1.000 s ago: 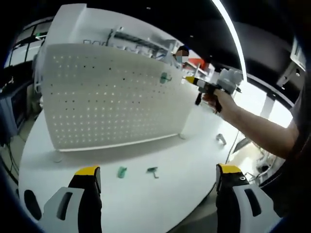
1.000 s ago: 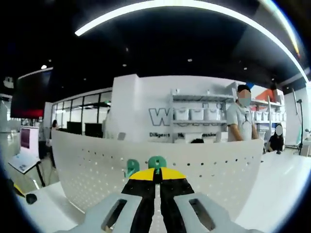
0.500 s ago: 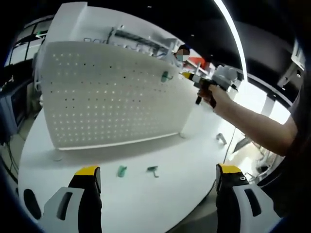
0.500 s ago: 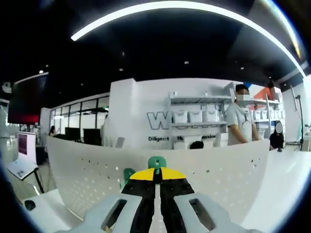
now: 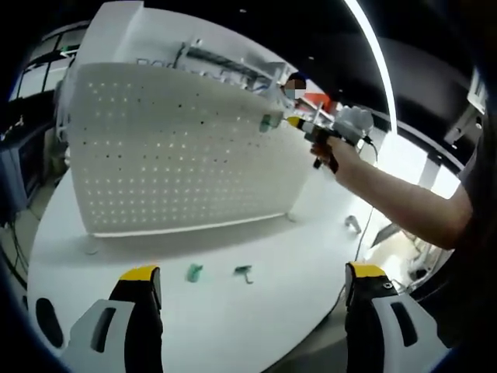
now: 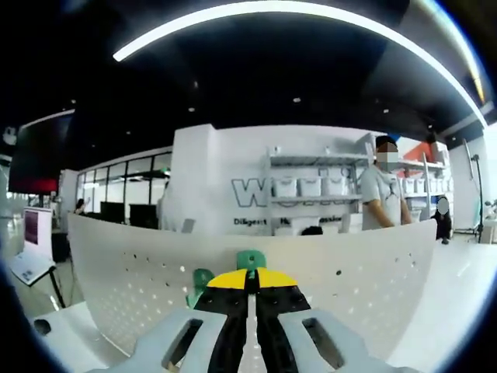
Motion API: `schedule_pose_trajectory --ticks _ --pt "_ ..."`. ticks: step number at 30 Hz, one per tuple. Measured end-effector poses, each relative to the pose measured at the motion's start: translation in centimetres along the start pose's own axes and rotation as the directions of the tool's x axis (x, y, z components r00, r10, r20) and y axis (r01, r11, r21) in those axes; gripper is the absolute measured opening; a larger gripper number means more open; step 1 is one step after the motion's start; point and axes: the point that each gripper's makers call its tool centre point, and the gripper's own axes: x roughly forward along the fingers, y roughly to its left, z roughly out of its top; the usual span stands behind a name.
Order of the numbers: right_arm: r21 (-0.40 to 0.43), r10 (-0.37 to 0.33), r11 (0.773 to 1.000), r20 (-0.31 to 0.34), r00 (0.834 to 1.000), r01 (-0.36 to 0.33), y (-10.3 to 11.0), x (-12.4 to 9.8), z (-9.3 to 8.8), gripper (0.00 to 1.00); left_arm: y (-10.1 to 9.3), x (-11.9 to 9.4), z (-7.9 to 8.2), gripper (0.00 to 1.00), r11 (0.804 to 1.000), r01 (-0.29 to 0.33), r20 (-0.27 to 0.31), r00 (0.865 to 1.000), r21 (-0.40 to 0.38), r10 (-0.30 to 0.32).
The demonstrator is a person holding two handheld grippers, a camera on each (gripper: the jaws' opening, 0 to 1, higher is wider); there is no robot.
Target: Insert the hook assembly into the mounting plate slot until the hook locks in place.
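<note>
**Right gripper holding hook at upper edge of pegboard; left gripper idle and spread**

Upright white pegboard mounting plate standing on white table, straight ahead of and well beyond the left jaws. In the right gripper view, same plate directly ahead of the right jaws and close, face toward them, top edge a little above the jaw tips.

Right gripper, seen from the left gripper view, raised at the plate's upper right corner, carried by a hand on an outstretched arm. Clearly the nearer of the two to the plate. Jaws clenched together in the right gripper view, with a green hook projecting just past the yellow tips, long axis along the jaws and pointing at the plate. Grasping the hook, judged from that. Contact between hook and plate cannot be told.

Second green hook on the plate face, just left of the jaw tips and slightly lower; seated or merely hanging cannot be told.

Left gripper low and well apart from the plate, jaws spread wide, holding nothing, touching nothing.

Two small green parts and lying loose on the table between the left jaws, ahead of the tips. Small grey piece on the table beyond the right-hand jaw.

Judgement: insertion step in hand, lock not yet confirmed; coming move turns on a straight push along the jaw axis into the plate.
</note>
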Motion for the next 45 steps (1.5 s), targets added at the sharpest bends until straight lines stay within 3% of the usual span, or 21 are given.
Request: schedule_pose_trajectory --ticks 8,14,22,45 --pt "-0.012 -0.027 1.0 0.003 1.0 0.027 -0.4 -0.2 -0.7 0.0 0.8 -0.3 -0.2 1.0 0.999 -0.017 0.01 1.0 -0.03 0.017" --pt "-0.003 -0.024 1.0 0.006 1.0 0.024 -0.5 0.0 -1.0 0.0 0.1 0.1 -0.7 0.99 0.999 -0.001 -0.001 1.0 -0.036 0.001" --pt "0.029 -0.022 0.999 0.005 1.0 0.022 -0.4 0.1 -1.9 0.0 0.3 0.1 0.0 0.98 0.996 0.016 0.028 1.0 -0.083 -0.013" --pt "-0.049 -0.021 0.999 -0.047 0.999 0.019 -0.5 0.4 -2.3 0.01 0.1 0.1 -0.8 0.96 0.995 0.01 0.025 1.0 -0.097 -0.008"
